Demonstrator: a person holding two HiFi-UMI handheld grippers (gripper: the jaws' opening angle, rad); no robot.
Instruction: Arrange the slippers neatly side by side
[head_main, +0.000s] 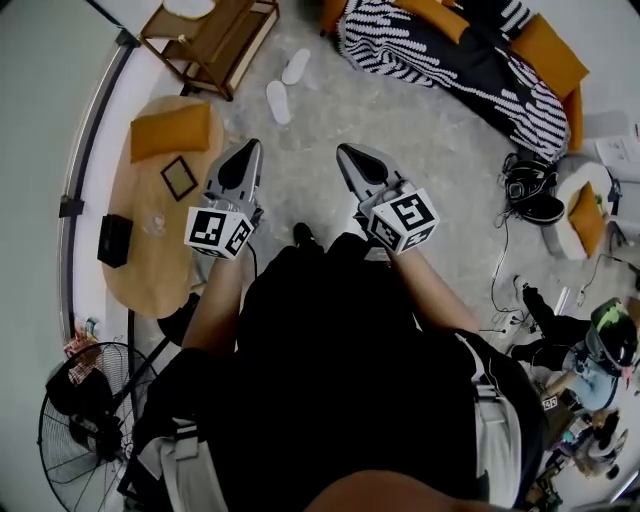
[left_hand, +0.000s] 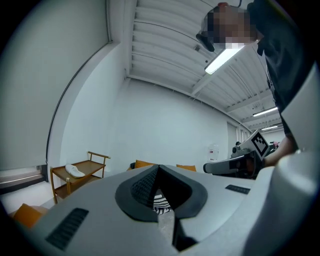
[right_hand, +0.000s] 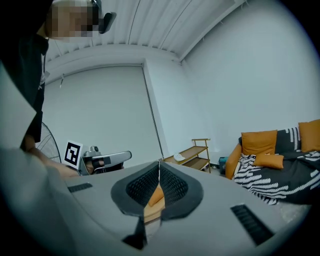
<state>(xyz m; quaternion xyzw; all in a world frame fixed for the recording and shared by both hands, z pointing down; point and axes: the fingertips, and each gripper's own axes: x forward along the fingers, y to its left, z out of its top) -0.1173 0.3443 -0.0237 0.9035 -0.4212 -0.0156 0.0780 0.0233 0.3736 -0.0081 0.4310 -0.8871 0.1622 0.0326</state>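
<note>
We face the orange sofa (head_main: 552, 48), with the oval table (head_main: 165, 268) at our left and the wooden rack (head_main: 215, 45) beyond it. Our left gripper (head_main: 246, 146) and right gripper (head_main: 346, 151) are both clenched, empty. Two white slippers, the far slipper (head_main: 296, 66) and the near slipper (head_main: 278, 102), lie askew on the floor beside the rack.

An orange cushion (head_main: 170, 130) lies on the oval wooden table (head_main: 150, 270).
</note>
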